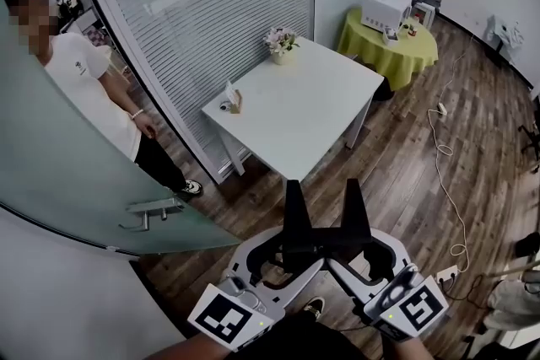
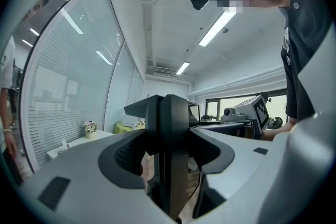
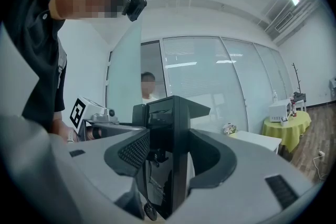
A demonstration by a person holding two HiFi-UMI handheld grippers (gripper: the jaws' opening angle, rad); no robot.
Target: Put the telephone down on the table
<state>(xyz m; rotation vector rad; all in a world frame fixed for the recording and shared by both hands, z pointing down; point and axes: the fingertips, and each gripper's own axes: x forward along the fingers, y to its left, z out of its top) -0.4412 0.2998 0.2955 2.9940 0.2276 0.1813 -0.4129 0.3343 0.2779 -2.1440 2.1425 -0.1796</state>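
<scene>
Nothing of the put-down is done yet, as I judge it. The black telephone (image 1: 325,247) hangs in the air close to my body, over the wood floor (image 1: 405,181). The white table (image 1: 312,114) stands well ahead of it, with only a flower pot (image 1: 281,45) at its far corner. The whole carry forward, the lowering and the release are left.

The left gripper (image 2: 167,165) has its jaws set wide and clamped on the telephone, which fills the gap between the pads. The right gripper (image 3: 167,165) grips the telephone the same way from its side.

The head view alone shows me how far off the table is. It also shows a person (image 1: 84,80) standing by the glass door (image 1: 76,181), beside my path. It does not show the pad contact; the two gripper views do. Only the right gripper view shows a cord (image 3: 150,189) dangling under the telephone, which I judge could snag or land first. The left gripper view shows the table at its left edge, low and small.
</scene>
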